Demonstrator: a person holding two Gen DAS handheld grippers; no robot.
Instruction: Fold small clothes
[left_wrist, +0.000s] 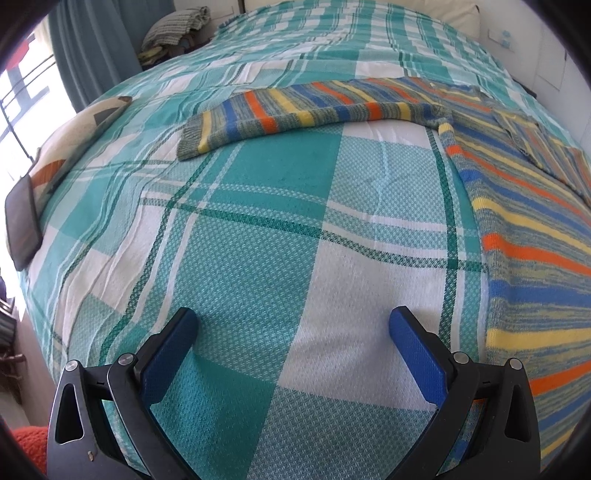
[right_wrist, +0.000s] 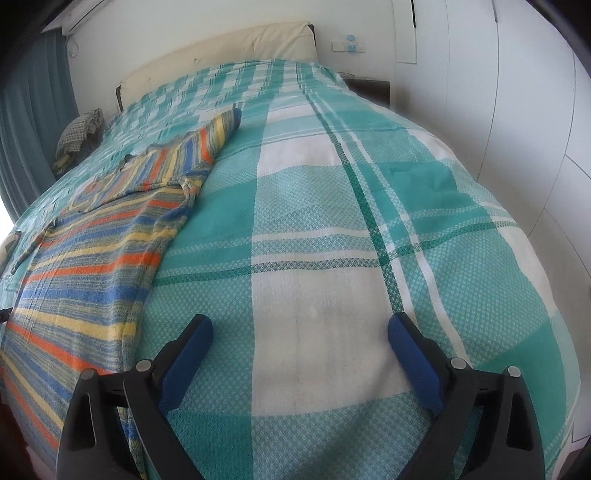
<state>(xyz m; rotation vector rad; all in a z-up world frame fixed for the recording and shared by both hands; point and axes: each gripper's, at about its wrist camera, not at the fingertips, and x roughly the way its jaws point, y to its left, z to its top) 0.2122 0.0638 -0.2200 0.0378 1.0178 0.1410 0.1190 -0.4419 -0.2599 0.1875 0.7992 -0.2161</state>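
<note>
A small knitted sweater with orange, blue and yellow stripes (left_wrist: 524, 221) lies flat on the teal plaid bedspread (left_wrist: 258, 240). One sleeve (left_wrist: 295, 110) stretches out to the left in the left wrist view. My left gripper (left_wrist: 293, 321) hovers open over bare bedspread, left of the sweater's body, holding nothing. In the right wrist view the same sweater (right_wrist: 96, 243) lies at the left with its other sleeve (right_wrist: 218, 136) reaching up the bed. My right gripper (right_wrist: 299, 328) stands wide open over the bedspread (right_wrist: 332, 221), to the right of the sweater, with nothing between its fingers.
A patterned cushion (left_wrist: 74, 136) and a dark tablet-like slab (left_wrist: 22, 225) lie at the bed's left edge. A folded checked cloth (left_wrist: 177, 26) sits near the curtain. A cream headboard (right_wrist: 221, 48), a dark nightstand (right_wrist: 369, 88) and white wall panels (right_wrist: 517, 110) border the bed.
</note>
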